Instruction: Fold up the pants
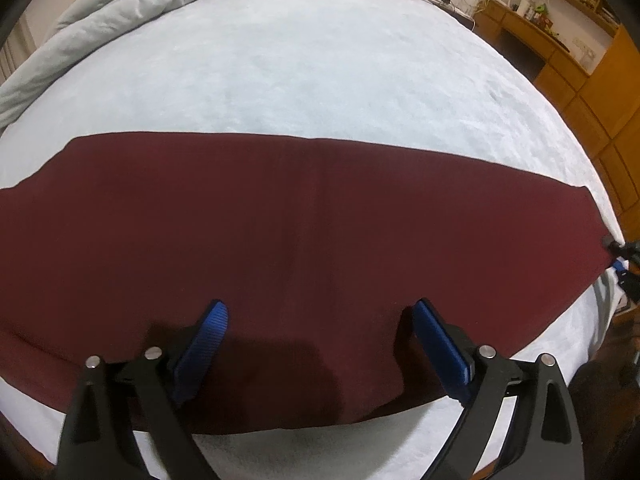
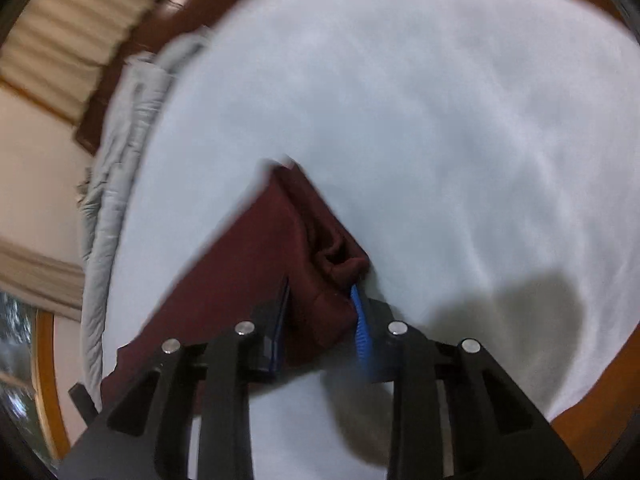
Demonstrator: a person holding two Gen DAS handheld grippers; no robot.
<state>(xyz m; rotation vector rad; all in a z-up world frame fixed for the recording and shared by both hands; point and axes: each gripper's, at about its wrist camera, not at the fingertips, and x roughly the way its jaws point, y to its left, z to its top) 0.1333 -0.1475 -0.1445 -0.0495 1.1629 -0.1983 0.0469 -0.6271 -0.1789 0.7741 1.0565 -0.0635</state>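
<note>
The maroon pants [image 1: 280,232] lie flat in a long band across the pale blue bed [image 1: 312,64]. My left gripper [image 1: 320,316] is open just above the middle of the near edge of the pants, holding nothing. My right gripper [image 2: 320,300] is shut on a bunched end of the pants [image 2: 320,256] and holds it slightly above the bed. In the left wrist view the right gripper [image 1: 618,258] shows at the far right end of the pants.
A crumpled grey-green duvet [image 1: 132,12] lies at the far left of the bed. A wooden desk and shelves [image 1: 560,32] stand beyond the bed's right side. Curtains [image 2: 80,20] and a window show in the right wrist view.
</note>
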